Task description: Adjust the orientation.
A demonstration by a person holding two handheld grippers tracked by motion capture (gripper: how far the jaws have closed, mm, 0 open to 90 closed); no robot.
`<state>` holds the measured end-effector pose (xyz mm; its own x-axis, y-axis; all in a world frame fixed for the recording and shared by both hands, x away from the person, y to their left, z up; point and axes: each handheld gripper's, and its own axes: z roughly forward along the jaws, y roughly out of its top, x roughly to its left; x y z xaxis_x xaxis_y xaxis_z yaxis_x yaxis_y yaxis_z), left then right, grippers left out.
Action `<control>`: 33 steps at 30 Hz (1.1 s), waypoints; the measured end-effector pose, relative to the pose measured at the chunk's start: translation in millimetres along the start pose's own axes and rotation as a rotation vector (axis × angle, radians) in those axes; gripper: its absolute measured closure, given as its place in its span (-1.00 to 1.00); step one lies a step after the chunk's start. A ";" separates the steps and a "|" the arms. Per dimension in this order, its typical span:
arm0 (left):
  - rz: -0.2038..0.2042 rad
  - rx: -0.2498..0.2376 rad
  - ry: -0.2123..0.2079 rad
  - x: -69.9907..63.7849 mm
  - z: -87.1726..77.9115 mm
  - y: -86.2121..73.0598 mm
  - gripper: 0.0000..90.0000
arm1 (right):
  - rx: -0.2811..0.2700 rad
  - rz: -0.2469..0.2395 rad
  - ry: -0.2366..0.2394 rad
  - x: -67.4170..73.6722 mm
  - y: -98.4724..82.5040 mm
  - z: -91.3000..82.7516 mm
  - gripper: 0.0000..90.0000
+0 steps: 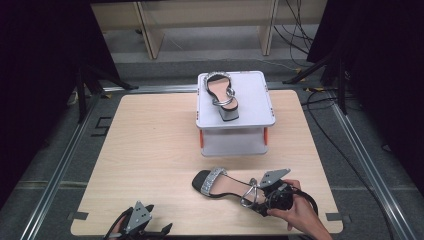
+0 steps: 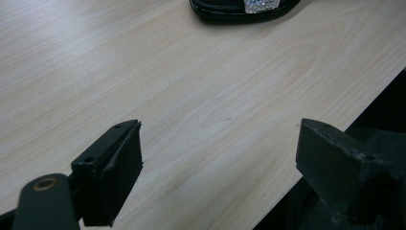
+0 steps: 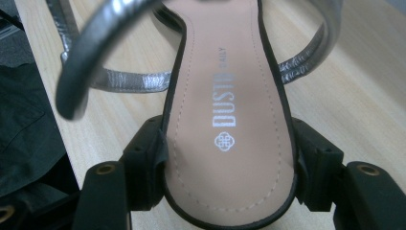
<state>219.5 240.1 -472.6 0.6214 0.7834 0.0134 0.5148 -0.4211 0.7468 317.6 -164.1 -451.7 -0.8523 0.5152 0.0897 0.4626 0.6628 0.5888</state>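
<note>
Right claw (image 3: pixel 229 184) clamped on the heel end of a sandal (image 1: pixel 225 184), one pad on each side of the sole. Sandal lying on the counter (image 1: pixel 150 150) at its near right, toe pointing left. Left claw (image 2: pixel 220 163) released, jaws wide apart over bare wood at the near edge. Second sandal (image 1: pixel 222 95) resting on a grey stand (image 1: pixel 255 107) at the far middle.
</note>
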 end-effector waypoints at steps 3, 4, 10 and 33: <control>-0.002 0.001 -0.002 0.2 -0.1 0.0 -0.65 | 0.009 0.005 0.005 -1.7 -1.3 0.3 -0.18; -0.002 0.001 -0.003 0.2 0.0 -0.1 -0.65 | 0.004 0.051 0.012 -0.5 -1.3 -4.7 -0.26; -0.009 0.004 -0.009 0.5 -0.5 -0.1 -0.65 | -0.104 0.039 -0.016 1.1 12.0 -44.2 -0.37; -0.010 0.005 -0.008 2.3 1.3 -0.8 -0.65 | -0.004 0.005 0.022 1.8 116.5 11.6 -0.40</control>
<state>221.3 241.7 -474.1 0.6206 0.7841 0.0006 0.5244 -0.4155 0.7432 372.8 -79.7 -392.3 -0.8553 0.5062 0.1105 0.4659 0.6581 0.5915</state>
